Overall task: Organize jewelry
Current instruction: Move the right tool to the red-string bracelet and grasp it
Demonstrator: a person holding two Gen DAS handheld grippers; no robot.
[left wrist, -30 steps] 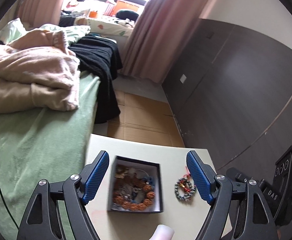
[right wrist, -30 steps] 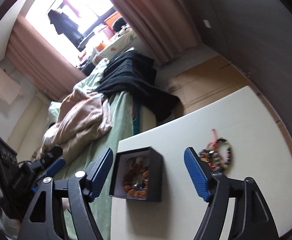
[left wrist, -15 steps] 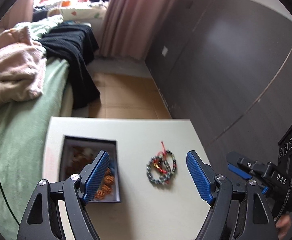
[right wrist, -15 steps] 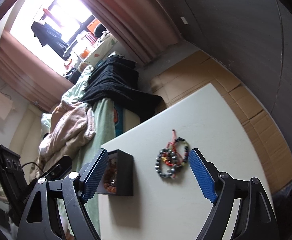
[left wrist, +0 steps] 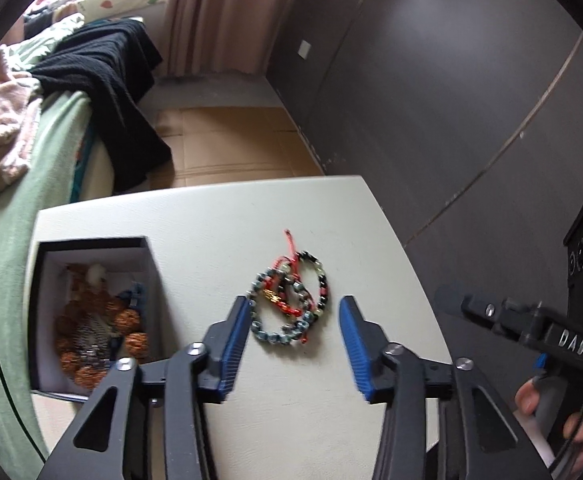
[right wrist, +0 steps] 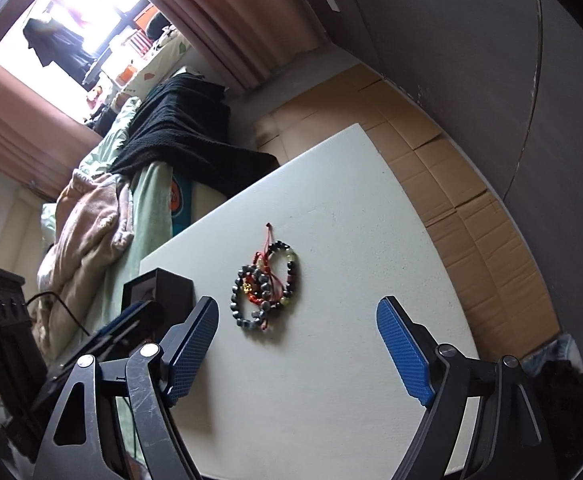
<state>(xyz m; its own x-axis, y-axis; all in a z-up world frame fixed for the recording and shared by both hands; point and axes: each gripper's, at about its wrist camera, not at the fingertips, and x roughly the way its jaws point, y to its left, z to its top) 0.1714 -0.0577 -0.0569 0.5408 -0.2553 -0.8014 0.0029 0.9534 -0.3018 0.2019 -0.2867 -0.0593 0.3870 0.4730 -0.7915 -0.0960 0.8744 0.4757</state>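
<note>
A tangle of beaded bracelets with a red cord (left wrist: 289, 299) lies on the white table (left wrist: 291, 392). It also shows in the right wrist view (right wrist: 265, 290). My left gripper (left wrist: 291, 312) is open, its blue fingers on either side of the bracelets, just short of them. A black open box (left wrist: 91, 312) holding orange beads and other jewelry stands to the left; in the right wrist view the box (right wrist: 159, 288) is partly hidden. My right gripper (right wrist: 297, 320) is open and empty, above the table, right of the bracelets.
A bed with green sheet (left wrist: 19, 208), pink blanket and black cloth (left wrist: 103, 80) runs along the table's left side. Dark wall panels (left wrist: 451, 100) stand right. Cardboard covers the floor (right wrist: 451, 184) beyond the table. The right gripper body (left wrist: 563, 340) is at the table's right edge.
My left gripper swung right from over the box to the bracelets, moved closer, and its fingers narrowed around them. The right gripper shifted right, so the bracelets now lie left of its centre.
</note>
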